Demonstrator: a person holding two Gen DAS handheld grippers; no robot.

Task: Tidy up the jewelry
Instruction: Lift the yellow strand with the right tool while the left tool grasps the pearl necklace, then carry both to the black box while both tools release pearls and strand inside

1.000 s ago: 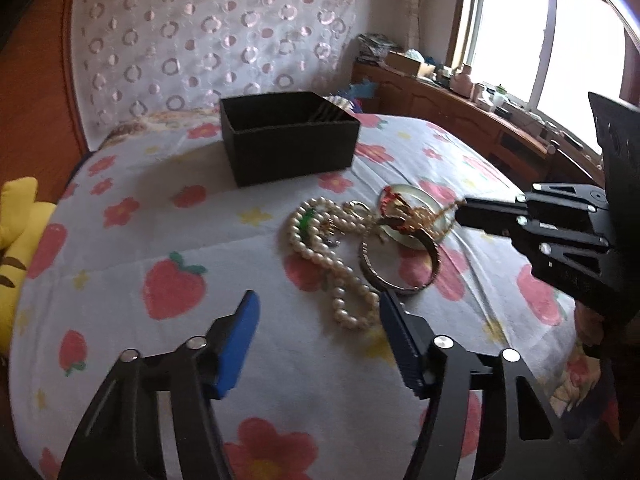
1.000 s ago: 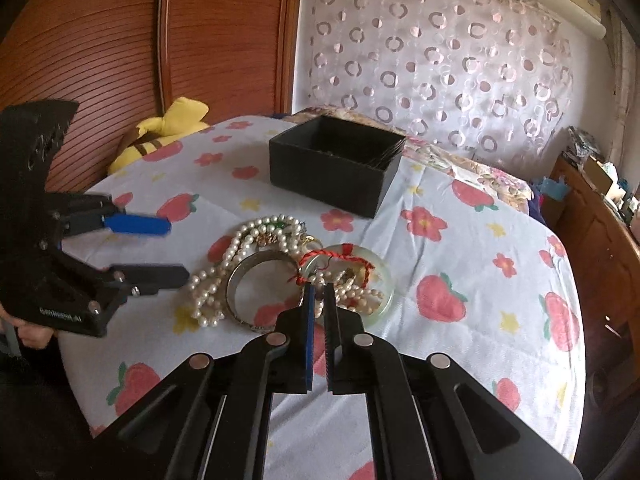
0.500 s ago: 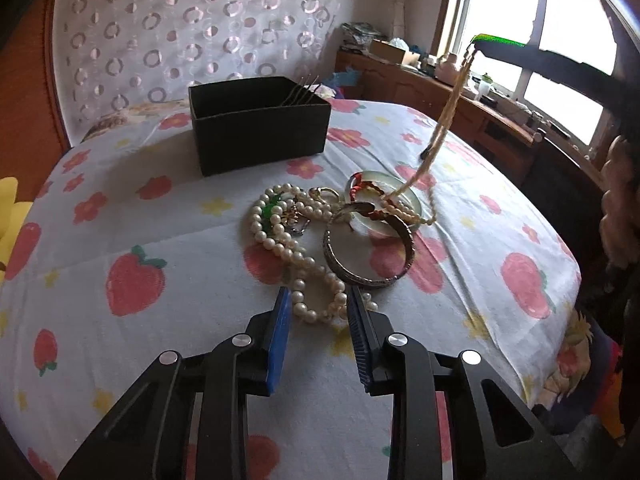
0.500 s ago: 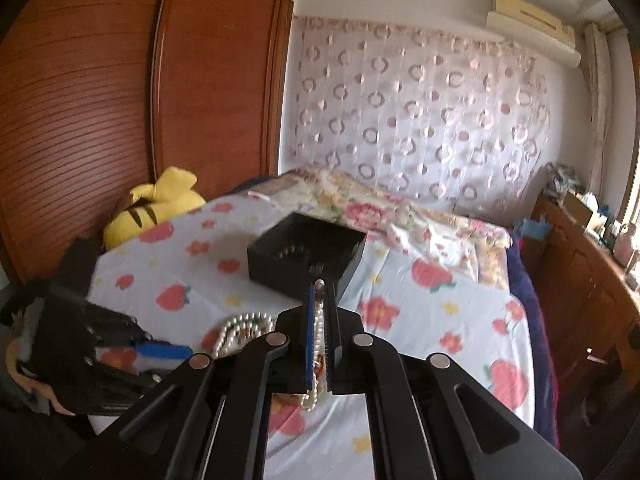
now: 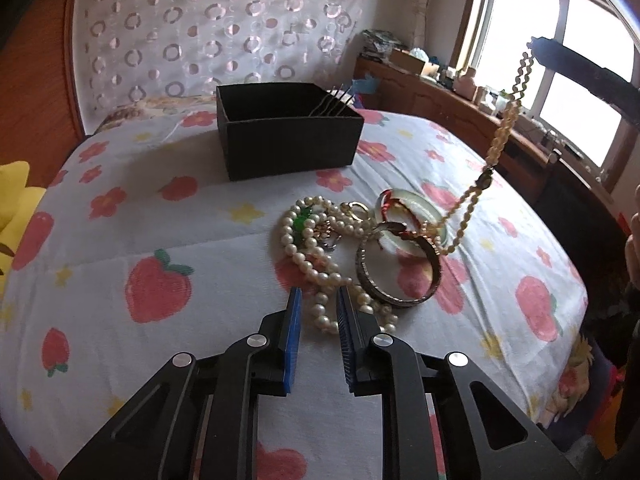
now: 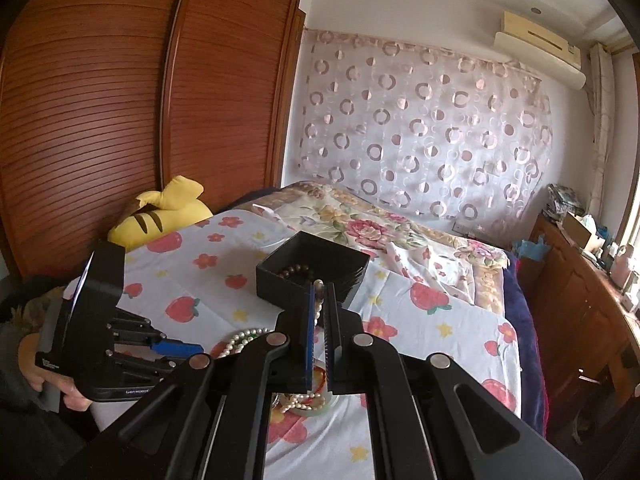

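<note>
So my right gripper (image 6: 319, 292) is pinched tight on one end of a gold bead chain (image 5: 502, 136), held high with its lower end draped onto the pile. My left gripper (image 5: 318, 300) sits low at the near edge, jaws apart, straddling the near loop of the pearl necklace (image 5: 320, 276) without squeezing it, as far as I can tell. The black box (image 5: 288, 142) is at the far side of the strawberry sheet (image 5: 160, 280). The chain's limp and swingy, probably light, and it looks snagged around the metal bangle (image 5: 400, 268) and jade bangle (image 5: 416, 208). I'd pin the pearls down and lift slowly so nothing drags along.
</note>
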